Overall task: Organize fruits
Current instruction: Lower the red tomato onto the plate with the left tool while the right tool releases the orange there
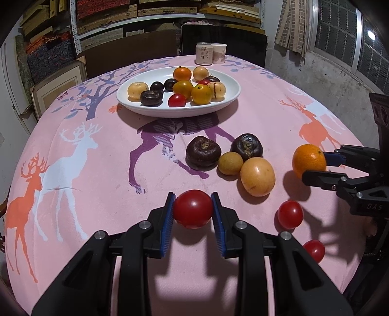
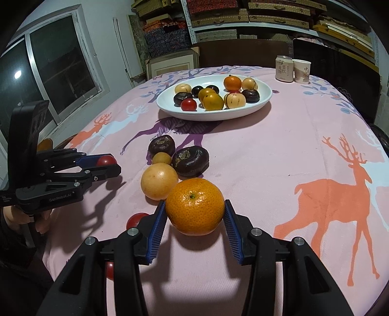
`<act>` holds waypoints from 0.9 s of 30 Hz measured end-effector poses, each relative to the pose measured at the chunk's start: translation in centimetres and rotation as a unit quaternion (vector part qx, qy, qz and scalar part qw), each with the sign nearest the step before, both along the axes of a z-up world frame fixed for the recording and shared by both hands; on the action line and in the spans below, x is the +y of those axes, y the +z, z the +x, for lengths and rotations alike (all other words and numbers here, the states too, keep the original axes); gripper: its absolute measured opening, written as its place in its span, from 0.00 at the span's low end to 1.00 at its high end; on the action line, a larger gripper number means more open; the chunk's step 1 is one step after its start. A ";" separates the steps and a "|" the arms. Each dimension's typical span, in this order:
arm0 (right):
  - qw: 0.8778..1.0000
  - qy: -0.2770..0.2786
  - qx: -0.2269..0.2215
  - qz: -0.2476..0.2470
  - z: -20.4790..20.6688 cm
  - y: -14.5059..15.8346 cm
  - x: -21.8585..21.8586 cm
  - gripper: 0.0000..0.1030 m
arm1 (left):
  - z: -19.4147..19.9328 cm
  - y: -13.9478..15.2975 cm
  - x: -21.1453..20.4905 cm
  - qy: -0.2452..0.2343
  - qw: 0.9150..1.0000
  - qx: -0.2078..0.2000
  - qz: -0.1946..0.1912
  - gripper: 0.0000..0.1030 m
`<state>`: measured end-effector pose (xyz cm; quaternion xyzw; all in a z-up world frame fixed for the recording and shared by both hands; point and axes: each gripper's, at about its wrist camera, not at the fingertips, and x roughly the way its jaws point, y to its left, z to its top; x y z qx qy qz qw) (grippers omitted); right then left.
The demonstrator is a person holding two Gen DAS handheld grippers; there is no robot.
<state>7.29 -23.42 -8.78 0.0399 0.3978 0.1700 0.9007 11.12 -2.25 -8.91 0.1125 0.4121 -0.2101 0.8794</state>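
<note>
Left claw (image 1: 192,209) clamped on a red tomato (image 1: 192,209); right claw (image 2: 195,211) pinching a mandarin (image 2: 195,206), both at the near worktop (image 1: 97,170) edge. Risk: round skins squirting from the pads during carry. Loose nearby: two tomatoes, two dark fruits, two yellow. Far plate (image 1: 226,102): roughly twelve fruits.

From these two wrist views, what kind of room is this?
Probably a home storeroom doubling as a dining spot: shelves of stacked boxes, a round table under a deer-print cloth, and a barred window.
</note>
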 end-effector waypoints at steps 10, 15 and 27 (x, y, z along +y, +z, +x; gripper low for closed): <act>1.000 -0.005 -0.031 -0.003 0.9 3.7 -1.2 0.46 | 1.1 3.4 0.2 0.008 1.000 -0.028 -0.012 0.28; 0.999 -0.013 -0.050 0.004 4.0 6.9 -2.5 0.46 | 4.2 6.0 -0.1 0.019 0.999 -0.042 -0.029 0.28; 0.999 -0.036 -0.037 0.017 16.8 8.7 -3.2 0.46 | 14.4 6.9 -4.3 0.029 0.998 -0.049 -0.018 0.28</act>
